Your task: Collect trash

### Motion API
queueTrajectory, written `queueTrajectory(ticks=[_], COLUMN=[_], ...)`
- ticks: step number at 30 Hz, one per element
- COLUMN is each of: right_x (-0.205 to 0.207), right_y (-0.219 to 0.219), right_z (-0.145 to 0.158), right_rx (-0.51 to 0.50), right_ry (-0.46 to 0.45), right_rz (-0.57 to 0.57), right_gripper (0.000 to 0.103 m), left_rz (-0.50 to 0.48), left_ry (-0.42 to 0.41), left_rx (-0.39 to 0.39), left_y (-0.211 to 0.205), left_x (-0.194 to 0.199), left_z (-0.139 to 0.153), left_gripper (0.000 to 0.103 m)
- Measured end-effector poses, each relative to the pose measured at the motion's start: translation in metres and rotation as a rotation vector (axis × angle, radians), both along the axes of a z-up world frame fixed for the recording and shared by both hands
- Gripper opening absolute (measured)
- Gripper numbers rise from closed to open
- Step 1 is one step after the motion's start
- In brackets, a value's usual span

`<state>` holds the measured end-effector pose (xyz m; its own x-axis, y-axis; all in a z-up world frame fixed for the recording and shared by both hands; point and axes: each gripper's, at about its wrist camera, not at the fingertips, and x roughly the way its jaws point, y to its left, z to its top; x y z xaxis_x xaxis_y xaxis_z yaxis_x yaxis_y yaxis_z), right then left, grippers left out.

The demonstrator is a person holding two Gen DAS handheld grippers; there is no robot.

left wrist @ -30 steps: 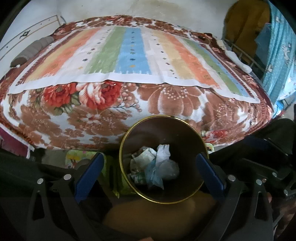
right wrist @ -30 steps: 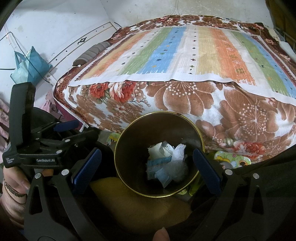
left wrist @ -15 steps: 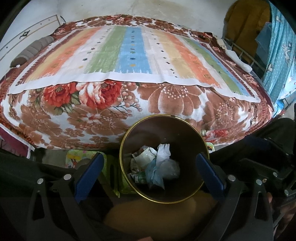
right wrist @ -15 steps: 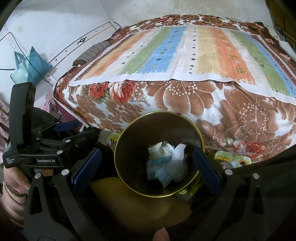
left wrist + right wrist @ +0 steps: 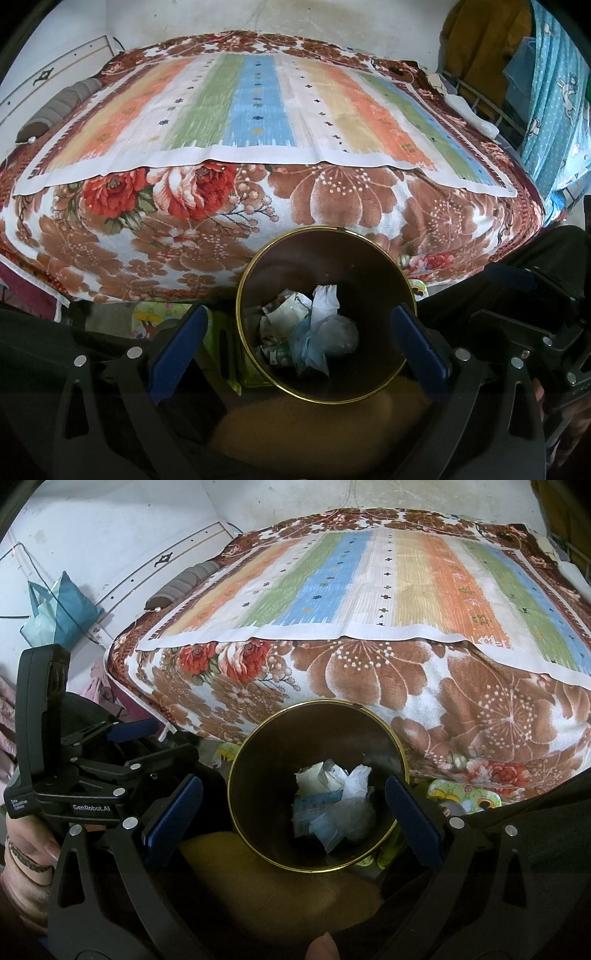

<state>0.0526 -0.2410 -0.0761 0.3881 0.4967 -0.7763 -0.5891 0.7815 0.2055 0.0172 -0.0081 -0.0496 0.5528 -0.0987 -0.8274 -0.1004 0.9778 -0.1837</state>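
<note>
Left wrist view: crumpled white and blue trash point(image 5: 314, 332) inside gold-rimmed bin point(image 5: 373, 258)

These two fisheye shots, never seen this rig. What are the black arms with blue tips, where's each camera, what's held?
No robot: a person holds one handheld claw per hand, each with a camera looking along its two blue-padded fingers. The left claw and right claw are both open and hold nothing. The right view also shows the left claw from the side. Both look down into a dark, gold-rimmed bin with crumpled paper and plastic trash inside. Behind it stands a bed with a floral blanket and striped cloth.
</note>
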Motion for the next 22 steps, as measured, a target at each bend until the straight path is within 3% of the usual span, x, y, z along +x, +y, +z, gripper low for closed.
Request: queueTrajectory(ticks=[22], right_x=[-0.0002], right_y=[0.0014], right_z=[0.0005], right_rx=[-0.001], right_ry=[0.001], right_rz=[-0.001], right_gripper=[0.094], left_rz=[0.009], left_ry=[0.004], left_rx=[-0.003], left_y=[0.0019], left_x=[-0.0002], left_z=[-0.0026], left_gripper=[0.097])
